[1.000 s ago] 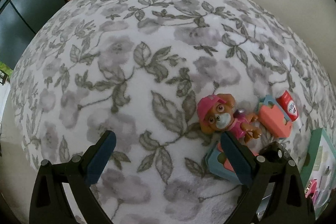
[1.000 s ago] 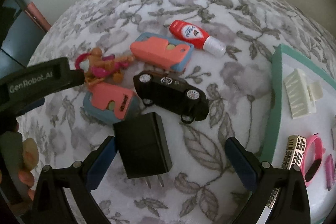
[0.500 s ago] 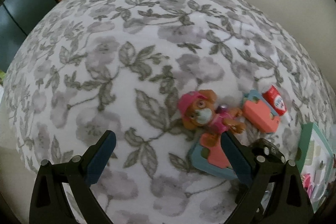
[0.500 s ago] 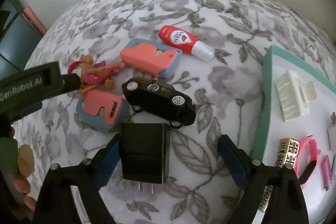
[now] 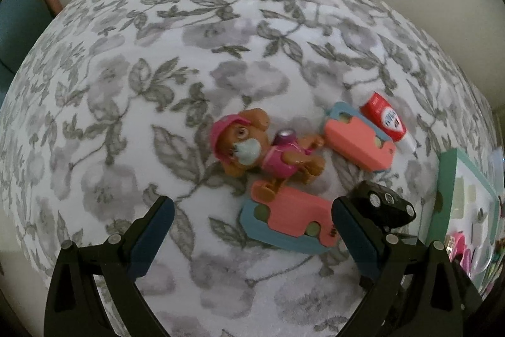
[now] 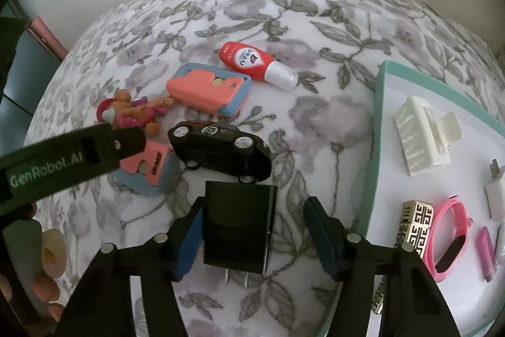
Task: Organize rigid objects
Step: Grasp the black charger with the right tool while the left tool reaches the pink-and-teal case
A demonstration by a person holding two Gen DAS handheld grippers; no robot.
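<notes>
A black charger plug lies on the floral cloth between the fingers of my right gripper. Its jaws are closing: the left pad is at the plug's side and the right pad still stands apart. Just beyond lie a black toy car, two coral-and-blue toy pieces, a puppy figure and a red bottle. My left gripper is open above the nearer coral-and-blue piece, with the puppy just past it.
A teal-rimmed white tray on the right holds a white hair claw, a pink band, a silver patterned block and other small items. One finger of the left tool crosses the right wrist view. A hand shows at bottom left.
The right jaws have narrowed around the black plug. The left gripper has shifted toward the toys, so the coral-and-blue piece now lies between its fingers and the black car has come into its view.
</notes>
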